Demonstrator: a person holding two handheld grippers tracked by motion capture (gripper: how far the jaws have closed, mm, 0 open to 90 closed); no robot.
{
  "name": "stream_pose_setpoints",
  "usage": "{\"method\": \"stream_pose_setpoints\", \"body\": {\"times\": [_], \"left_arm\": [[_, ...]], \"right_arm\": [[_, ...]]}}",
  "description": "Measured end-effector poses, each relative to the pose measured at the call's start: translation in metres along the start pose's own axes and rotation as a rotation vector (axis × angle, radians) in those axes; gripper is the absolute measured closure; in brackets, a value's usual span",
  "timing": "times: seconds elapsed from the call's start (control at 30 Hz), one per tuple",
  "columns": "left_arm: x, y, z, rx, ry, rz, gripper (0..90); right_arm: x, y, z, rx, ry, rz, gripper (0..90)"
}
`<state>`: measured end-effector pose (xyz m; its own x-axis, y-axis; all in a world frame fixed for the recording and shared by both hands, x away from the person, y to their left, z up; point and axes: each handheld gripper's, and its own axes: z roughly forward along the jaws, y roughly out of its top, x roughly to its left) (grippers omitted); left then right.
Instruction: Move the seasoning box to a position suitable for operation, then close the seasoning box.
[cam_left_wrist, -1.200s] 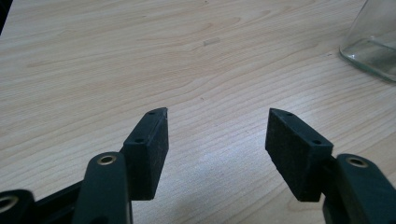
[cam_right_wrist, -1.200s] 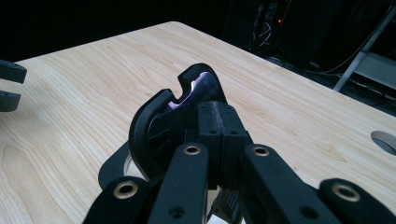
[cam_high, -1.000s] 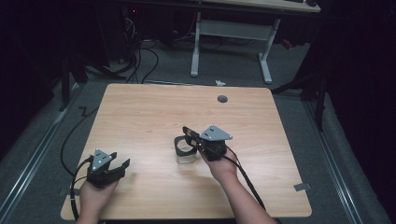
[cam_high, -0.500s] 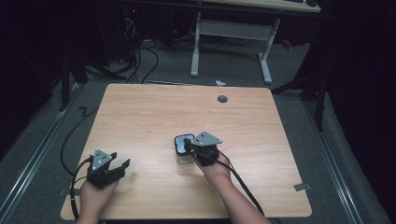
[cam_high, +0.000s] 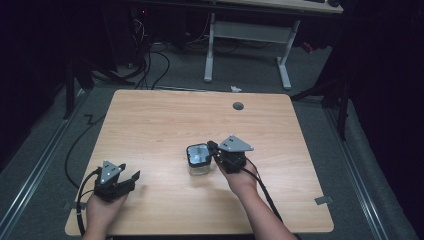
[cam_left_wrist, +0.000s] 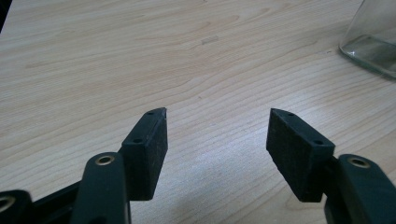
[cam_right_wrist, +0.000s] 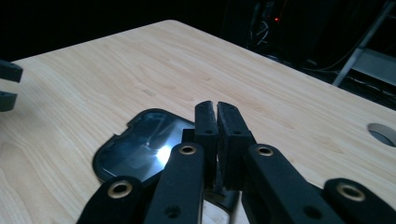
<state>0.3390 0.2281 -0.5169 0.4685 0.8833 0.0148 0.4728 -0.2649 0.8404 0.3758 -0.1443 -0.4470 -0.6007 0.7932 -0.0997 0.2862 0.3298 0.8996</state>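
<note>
glass container (cam_high: 199, 159) is stood upright mid-table, dark lid (cam_right_wrist: 140, 149) facing up. right gripper (cam_right_wrist: 217, 114) is seen nearly closed on the lid's tab; jaws have just been opening slightly. left gripper (cam_left_wrist: 217, 140) is held open, empty; clear glass wall is shown in its view.

A pale wooden worktop (cam_high: 150, 125) with a round cable hole (cam_high: 238, 106); behind it, a white-legged desk (cam_high: 247, 35) and tangled floor cables (cam_high: 150, 60).
</note>
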Motion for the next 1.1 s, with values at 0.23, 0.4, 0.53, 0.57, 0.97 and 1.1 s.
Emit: {"method": "stream_pose_setpoints", "body": {"times": [0.23,0.4,0.53,0.57,0.97,1.1], "left_arm": [[-0.001,-0.001,-0.001,-0.002,-0.009,-0.004,38.7],[-0.003,0.0,-0.002,-0.007,-0.012,-0.003,38.5],[-0.003,0.001,0.0,-0.008,-0.009,0.004,38.5],[-0.003,0.002,0.0,-0.009,-0.008,0.002,38.4],[-0.01,0.003,0.003,0.0,-0.023,-0.003,37.7],[-0.012,0.001,0.003,0.008,-0.028,0.011,37.6]], "right_arm": [[-0.017,-0.005,-0.017,-0.023,-0.038,0.03,82.9],[-0.03,-0.012,-0.028,-0.027,-0.073,0.052,78.8],[-0.041,-0.018,-0.036,-0.034,-0.098,0.069,74.0],[-0.047,-0.021,-0.04,-0.033,-0.113,0.075,71.6],[-0.081,-0.078,-0.075,-0.006,-0.217,0.177,57.1],[-0.087,-0.102,-0.088,0.016,-0.252,0.188,53.7]]}}
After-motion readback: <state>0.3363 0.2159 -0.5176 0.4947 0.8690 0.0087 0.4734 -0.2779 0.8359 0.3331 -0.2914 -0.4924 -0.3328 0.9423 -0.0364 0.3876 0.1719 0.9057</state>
